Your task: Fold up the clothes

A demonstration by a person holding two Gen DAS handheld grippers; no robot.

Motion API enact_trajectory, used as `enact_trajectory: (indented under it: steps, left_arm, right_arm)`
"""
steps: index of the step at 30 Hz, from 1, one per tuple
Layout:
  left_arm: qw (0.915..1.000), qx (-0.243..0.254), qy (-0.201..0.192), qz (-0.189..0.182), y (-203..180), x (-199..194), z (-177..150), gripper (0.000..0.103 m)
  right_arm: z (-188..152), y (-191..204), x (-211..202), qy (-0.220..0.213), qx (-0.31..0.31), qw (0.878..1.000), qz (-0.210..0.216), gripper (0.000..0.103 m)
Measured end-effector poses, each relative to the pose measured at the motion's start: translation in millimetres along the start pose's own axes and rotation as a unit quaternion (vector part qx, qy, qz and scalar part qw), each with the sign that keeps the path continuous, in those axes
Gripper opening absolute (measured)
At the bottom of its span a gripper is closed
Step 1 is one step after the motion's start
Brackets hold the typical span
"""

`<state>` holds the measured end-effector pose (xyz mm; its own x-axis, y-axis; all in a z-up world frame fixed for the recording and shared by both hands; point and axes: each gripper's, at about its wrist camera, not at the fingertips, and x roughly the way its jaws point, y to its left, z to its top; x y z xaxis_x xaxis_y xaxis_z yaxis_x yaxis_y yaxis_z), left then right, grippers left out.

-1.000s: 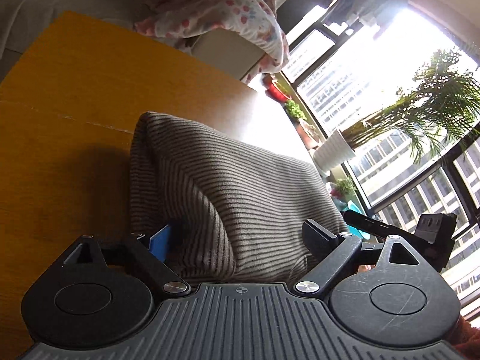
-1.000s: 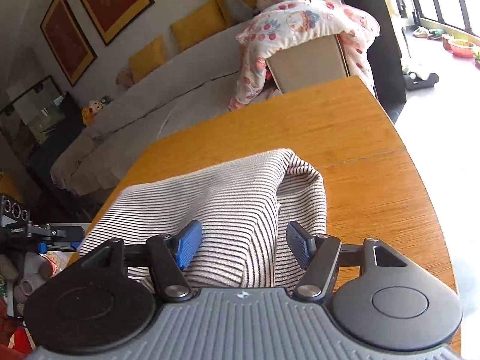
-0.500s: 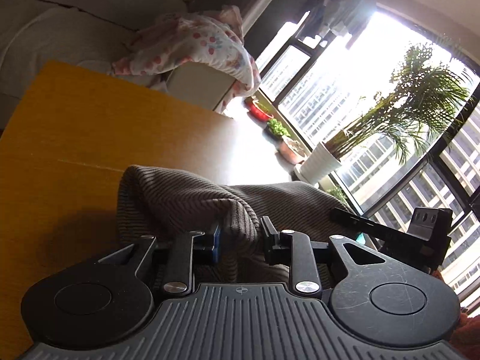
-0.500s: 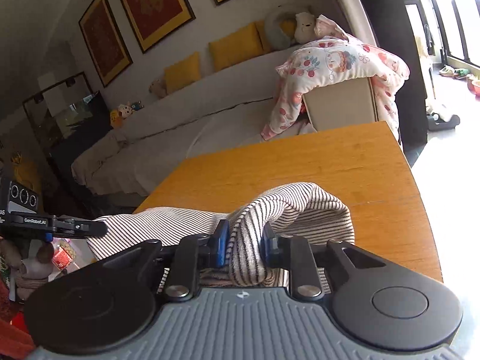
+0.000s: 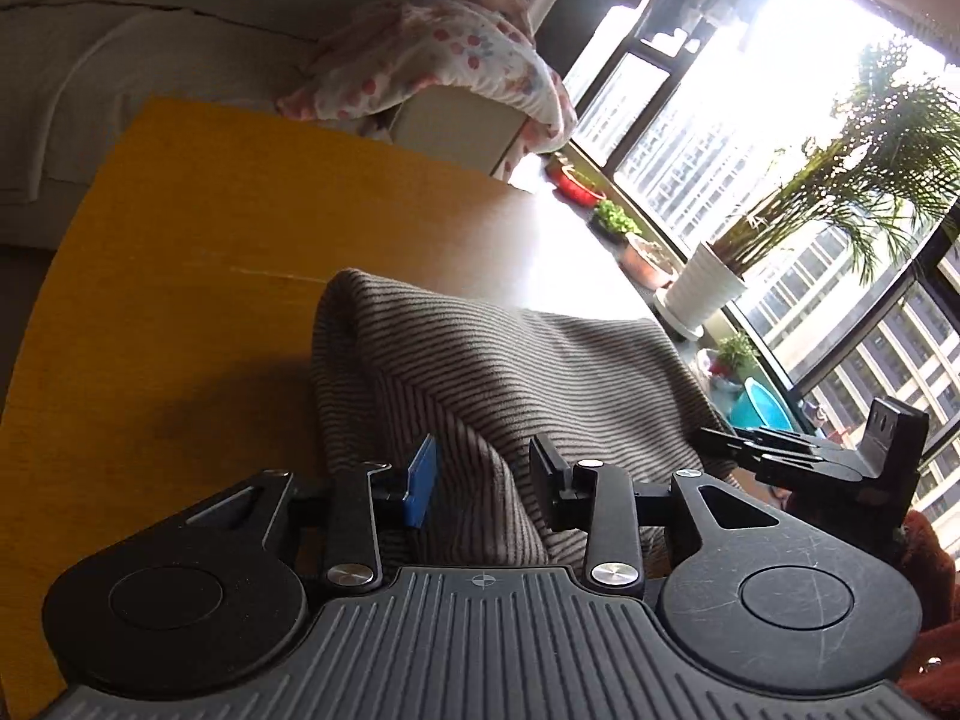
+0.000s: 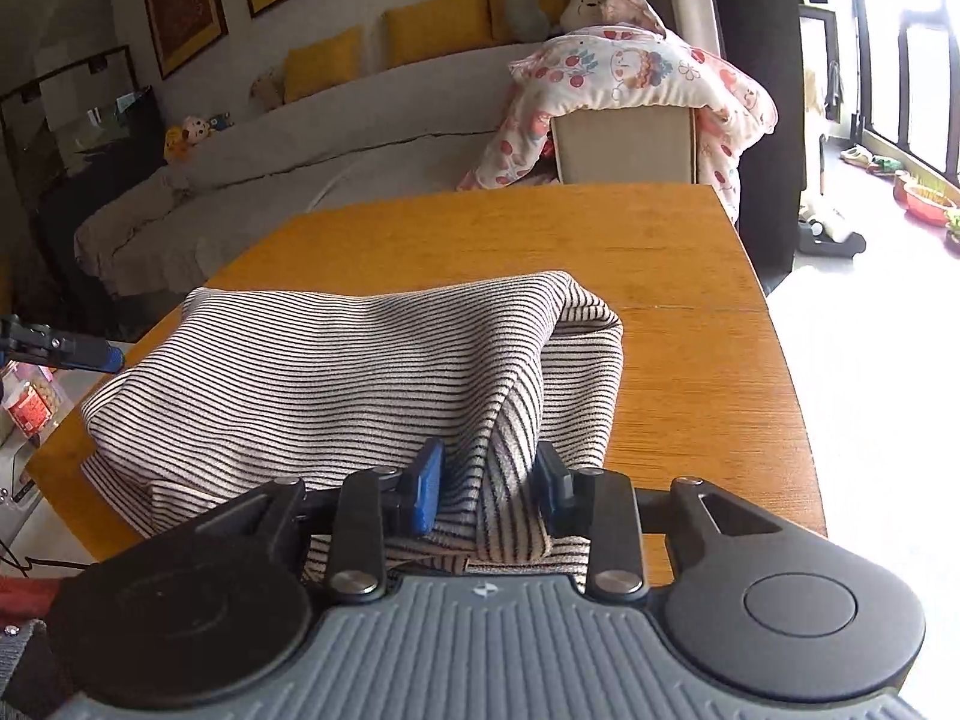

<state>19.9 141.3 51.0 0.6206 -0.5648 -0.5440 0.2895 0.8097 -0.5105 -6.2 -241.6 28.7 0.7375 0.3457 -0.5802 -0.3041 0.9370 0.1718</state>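
Note:
A folded black-and-white striped garment (image 6: 336,372) lies on the wooden table (image 6: 690,360) at its near edge. It also shows in the left wrist view (image 5: 510,372). My left gripper (image 5: 483,483) is open, its jaws parted around a fold of the cloth at the garment's near left corner. My right gripper (image 6: 487,489) is open too, with a ridge of striped cloth standing between its fingers at the near right corner. The right gripper's body shows at the right edge of the left wrist view (image 5: 840,462). The left gripper's tip shows at the left of the right wrist view (image 6: 60,348).
A chair draped with a flowered blanket (image 6: 642,84) stands at the table's far edge. A grey sofa (image 6: 270,180) with yellow cushions lies beyond. Potted plants (image 5: 708,288) line the window on the right. The table (image 5: 180,300) shows bare wood beyond the garment.
Both grippers were open, then shut on cloth folds half a second ago, and have now opened. The garment lies flatter on the table.

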Motion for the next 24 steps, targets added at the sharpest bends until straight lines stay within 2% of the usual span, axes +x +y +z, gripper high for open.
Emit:
enact_trajectory:
  steps: [1,2,3,6,8,10,12,14,17,20,21,23,24]
  left_arm:
    - [0.9998,-0.003,-0.009,-0.017,-3.9,-4.0,1.3,0.051]
    - [0.9993,-0.007,-0.013,-0.034,-7.8,-5.1,1.8,0.058]
    - [0.9985,-0.011,-0.016,-0.051,-11.7,-5.3,2.3,0.060]
    - [0.9936,-0.036,0.001,-0.107,-20.8,14.2,0.3,0.070]
    - [0.9912,-0.049,0.025,-0.121,-23.0,36.1,-5.4,0.076]
    - [0.9901,-0.056,0.051,-0.118,-22.9,58.3,-11.3,0.080]
    - [0.9919,-0.049,0.062,-0.099,-15.8,68.3,-16.9,0.079]
    - [0.9930,-0.040,0.067,-0.088,-8.7,71.0,-21.4,0.068]
    - [0.9937,-0.028,0.063,-0.088,-1.1,59.5,-26.2,0.067]
    - [0.9942,-0.018,0.069,-0.081,2.0,48.5,-30.6,0.067]
    - [0.9941,-0.013,0.070,-0.082,-0.1,44.3,-31.0,0.068]
    - [0.9939,-0.002,0.064,-0.090,-6.3,34.8,-30.0,0.084]
    - [0.9941,0.010,0.046,-0.098,-10.9,26.4,-25.5,0.087]
  right_arm:
    - [1.9,-0.1,-3.7,-0.008,0.001,1.000,-0.005,0.057]
    - [5.4,-0.8,-8.0,-0.020,0.008,1.000,-0.003,0.066]
    - [9.0,-1.1,-10.5,-0.032,0.018,0.999,0.008,0.075]
    - [19.0,0.5,-10.9,-0.059,0.046,0.996,0.058,0.084]
    - [23.2,1.9,-7.1,-0.069,0.064,0.992,0.086,0.090]
    - [19.7,4.4,10.2,-0.051,0.078,0.991,0.098,0.100]
    - [14.0,6.0,27.3,-0.034,0.092,0.990,0.102,0.103]
    - [1.4,6.4,39.2,-0.028,0.094,0.992,0.082,0.103]
    - [-7.2,15.2,35.7,-0.038,0.060,0.995,0.072,0.103]
    - [-10.5,15.2,34.6,-0.042,0.061,0.994,0.074,0.103]
    - [-10.7,14.6,34.8,-0.044,0.063,0.994,0.074,0.103]
    - [-11.2,14.2,35.1,-0.046,0.067,0.994,0.073,0.103]
    - [-11.9,14.6,35.1,-0.049,0.068,0.994,0.072,0.103]
